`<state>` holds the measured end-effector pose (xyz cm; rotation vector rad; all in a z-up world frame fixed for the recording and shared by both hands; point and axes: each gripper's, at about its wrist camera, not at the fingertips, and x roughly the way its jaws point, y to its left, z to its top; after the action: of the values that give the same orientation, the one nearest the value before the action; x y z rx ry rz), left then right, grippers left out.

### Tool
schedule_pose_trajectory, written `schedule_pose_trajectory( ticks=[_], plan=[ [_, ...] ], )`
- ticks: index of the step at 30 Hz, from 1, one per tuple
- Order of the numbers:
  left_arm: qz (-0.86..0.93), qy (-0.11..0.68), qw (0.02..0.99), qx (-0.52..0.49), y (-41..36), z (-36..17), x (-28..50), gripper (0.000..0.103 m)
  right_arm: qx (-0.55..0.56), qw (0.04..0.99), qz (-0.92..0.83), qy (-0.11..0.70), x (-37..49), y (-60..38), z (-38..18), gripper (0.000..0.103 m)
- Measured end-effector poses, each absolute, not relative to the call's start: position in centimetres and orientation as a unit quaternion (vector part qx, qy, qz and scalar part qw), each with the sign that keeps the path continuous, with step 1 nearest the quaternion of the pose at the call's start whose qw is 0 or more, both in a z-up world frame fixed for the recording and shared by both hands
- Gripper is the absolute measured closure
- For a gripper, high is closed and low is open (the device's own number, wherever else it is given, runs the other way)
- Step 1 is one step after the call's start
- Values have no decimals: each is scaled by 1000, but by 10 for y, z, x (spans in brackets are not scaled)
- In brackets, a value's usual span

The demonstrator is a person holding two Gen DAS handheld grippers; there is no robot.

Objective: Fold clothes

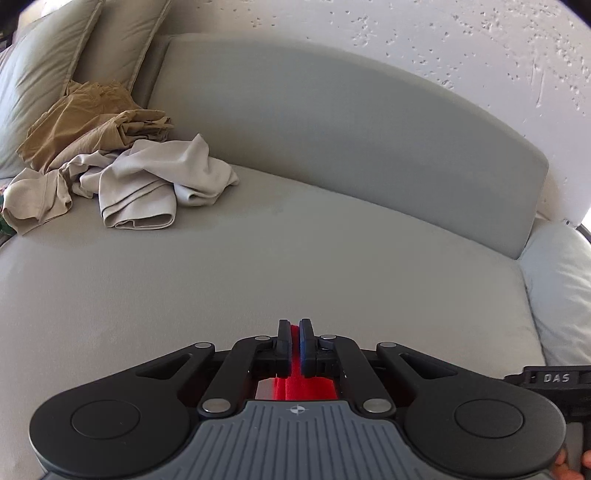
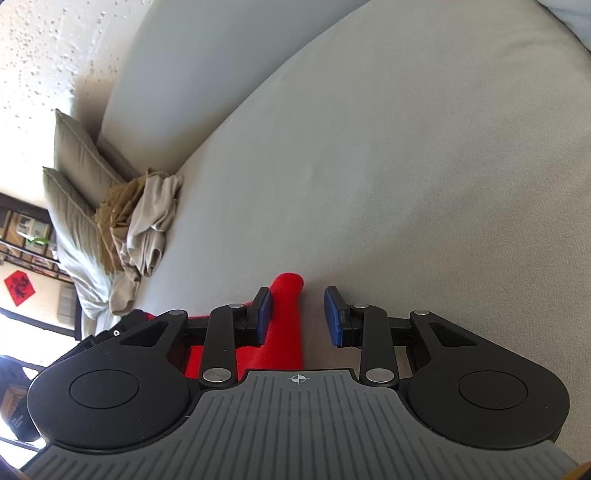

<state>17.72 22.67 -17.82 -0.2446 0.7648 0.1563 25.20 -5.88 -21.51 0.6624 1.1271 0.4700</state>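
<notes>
My left gripper (image 1: 294, 326) is shut on a red garment (image 1: 291, 387), which shows only as a strip between and below its pads. In the right wrist view the same red garment (image 2: 284, 321) lies on the grey sofa seat (image 2: 406, 184), one end poking up between the fingers, nearer the left pad. My right gripper (image 2: 298, 299) is open around it, not gripping. A heap of crumpled clothes, beige (image 1: 147, 181) and tan (image 1: 88, 122), lies at the far left of the seat; it also shows in the right wrist view (image 2: 144, 221).
The grey sofa backrest (image 1: 351, 147) runs behind the seat. Olive cushions (image 1: 55, 48) stand behind the heap. A pale cushion (image 1: 561, 288) sits at the seat's right end. A textured white wall (image 1: 443, 29) is behind.
</notes>
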Motion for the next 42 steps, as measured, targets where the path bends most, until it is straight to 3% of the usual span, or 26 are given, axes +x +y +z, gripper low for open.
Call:
schedule_pose_trajectory(
  ticks=[3,5,8,10,13,15,16,17,19,22,25,28,29,32,37,42],
  plan=[
    [84,403,904,-115,232,-202,184,100,301,771,212,520,252,-57,-214,70],
    [90,411,896,-139,240,-209,181,98,296,771,210,523,252,-57,-212,64],
    [96,408,893,-165,247,-195,172,91,293,779,204,515,248,-61,-199,50],
    [98,396,898,-162,248,-180,160,81,295,792,204,494,242,-66,-187,48],
    [70,378,909,-161,241,-156,135,79,296,799,229,470,232,-66,-169,48],
    [24,366,916,-163,230,-143,115,87,283,798,271,458,224,-57,-158,51],
    [-1,366,916,-164,222,-140,107,97,269,793,297,459,220,-49,-154,56],
    [-19,370,914,-163,214,-140,100,100,259,783,325,463,218,-40,-152,66],
    [-19,392,908,-146,203,-150,95,103,260,750,368,485,217,-24,-157,75],
    [3,423,895,-142,202,-170,90,103,278,675,414,545,223,0,-182,75],
    [23,431,885,-172,215,-187,86,101,267,677,369,578,232,3,-211,102],
    [33,424,882,-200,224,-187,87,99,312,750,263,521,245,-35,-219,103],
    [37,422,883,-200,224,-183,86,99,332,772,220,496,249,-52,-217,97],
    [33,405,895,-186,220,-165,76,99,383,778,140,477,250,-101,-207,96],
    [10,386,901,-195,209,-140,46,99,347,781,192,482,205,-122,-169,96],
    [-10,408,900,-155,175,-146,23,99,270,761,293,512,141,-79,-145,96]
  ],
)
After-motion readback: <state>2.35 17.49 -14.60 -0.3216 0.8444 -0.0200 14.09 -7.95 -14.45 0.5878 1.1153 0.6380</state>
